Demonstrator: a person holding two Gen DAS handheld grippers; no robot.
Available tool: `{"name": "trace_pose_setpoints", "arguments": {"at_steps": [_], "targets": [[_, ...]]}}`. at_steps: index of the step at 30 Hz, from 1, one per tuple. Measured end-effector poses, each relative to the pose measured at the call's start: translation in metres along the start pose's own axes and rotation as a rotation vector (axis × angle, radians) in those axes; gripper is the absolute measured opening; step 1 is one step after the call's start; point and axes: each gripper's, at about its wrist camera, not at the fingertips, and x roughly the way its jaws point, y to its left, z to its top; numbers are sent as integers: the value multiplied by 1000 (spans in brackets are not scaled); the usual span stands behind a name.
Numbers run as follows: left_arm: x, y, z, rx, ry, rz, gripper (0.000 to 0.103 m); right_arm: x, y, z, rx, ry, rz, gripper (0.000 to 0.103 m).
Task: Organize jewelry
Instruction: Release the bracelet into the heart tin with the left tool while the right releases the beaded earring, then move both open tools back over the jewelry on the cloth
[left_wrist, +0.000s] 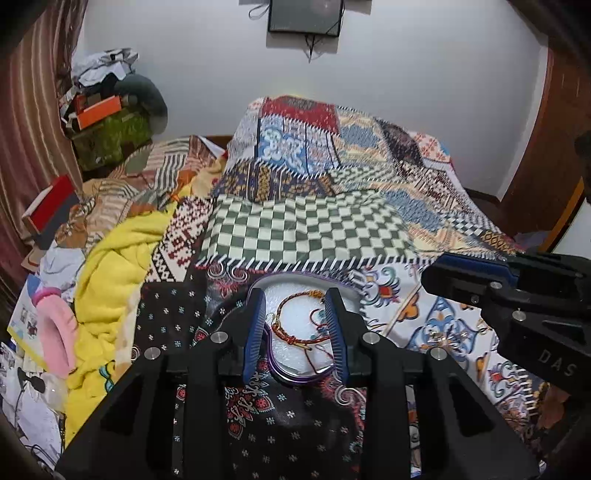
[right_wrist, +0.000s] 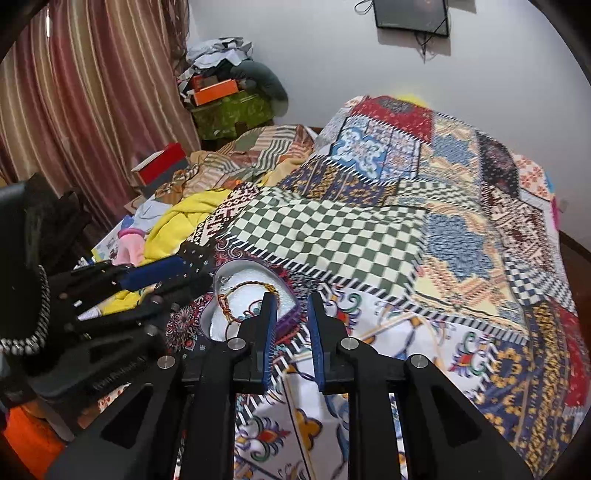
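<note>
A heart-shaped tin (left_wrist: 280, 373) with a purple rim and white lining lies on the patchwork bedspread. Inside it lies a red and gold cord bracelet (left_wrist: 282, 308). My left gripper (left_wrist: 294, 292) hovers open right over the tin, its blue pads (left_wrist: 255, 332) on either side of the bracelet and holding nothing. My right gripper (right_wrist: 291, 297) is open and empty just right of the tin (right_wrist: 208, 314), over the white floral patch. The bracelet (right_wrist: 229, 299) shows there too. Each gripper appears in the other's view: the right one (left_wrist: 432, 271), the left one (right_wrist: 194, 275).
Small silvery pieces (left_wrist: 443, 338) lie on the white floral patch right of the tin. A yellow blanket (left_wrist: 110, 266), a pink soft item (left_wrist: 59, 332) and papers crowd the left. A red box (right_wrist: 159, 164), stacked boxes (right_wrist: 229, 107) and a curtain (right_wrist: 92, 92) stand beyond.
</note>
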Motion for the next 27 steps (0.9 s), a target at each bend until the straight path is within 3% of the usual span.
{"name": "trace_pose_setpoints", "arguments": {"at_steps": [6, 17, 27], "targets": [[-28, -12, 7, 17, -47, -10, 37, -34, -16, -2, 28, -63, -55, 37], [-40, -42, 4, 47, -35, -81, 39, -78, -55, -18, 77, -105, -174, 38], [-19, -86, -11, 125, 39, -147, 39, -71, -89, -52, 115, -6, -237, 38]]}}
